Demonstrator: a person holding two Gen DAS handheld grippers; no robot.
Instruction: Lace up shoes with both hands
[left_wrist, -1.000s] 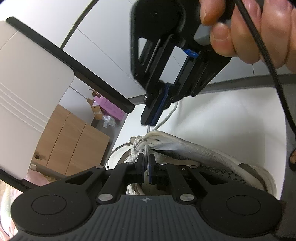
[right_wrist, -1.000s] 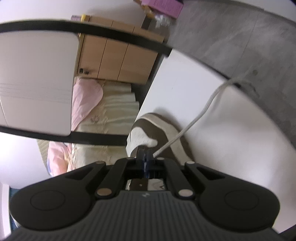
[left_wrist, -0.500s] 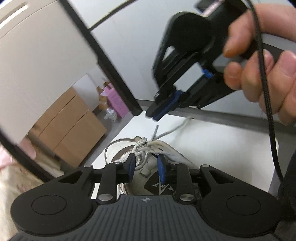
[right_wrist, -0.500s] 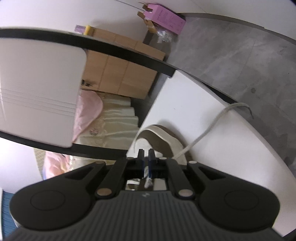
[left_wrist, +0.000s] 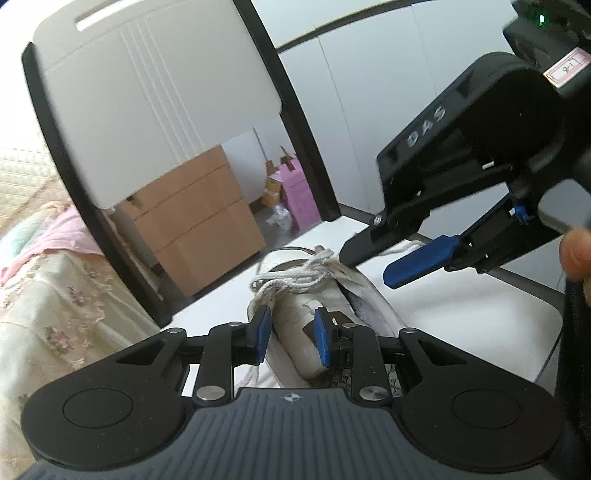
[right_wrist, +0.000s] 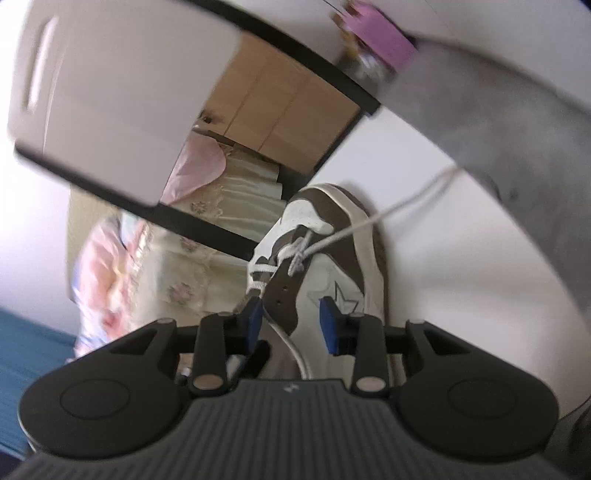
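The shoe (right_wrist: 325, 258) lies on the white surface (right_wrist: 461, 295) near its far edge, long axis running away from both tools, knot (left_wrist: 303, 275) at mid-length. The right tool (right_wrist: 291, 321), jaws opening, straddles one lace (right_wrist: 291, 345) without pinching it; the left tool (left_wrist: 291, 330) stands partly open, empty. The right tool seems nearer the knot, though blur leaves doubt.

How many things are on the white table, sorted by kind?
Shoe: 1
Lace: 1, white, knotted on the shoe, one end trailing over the table
Total: 2
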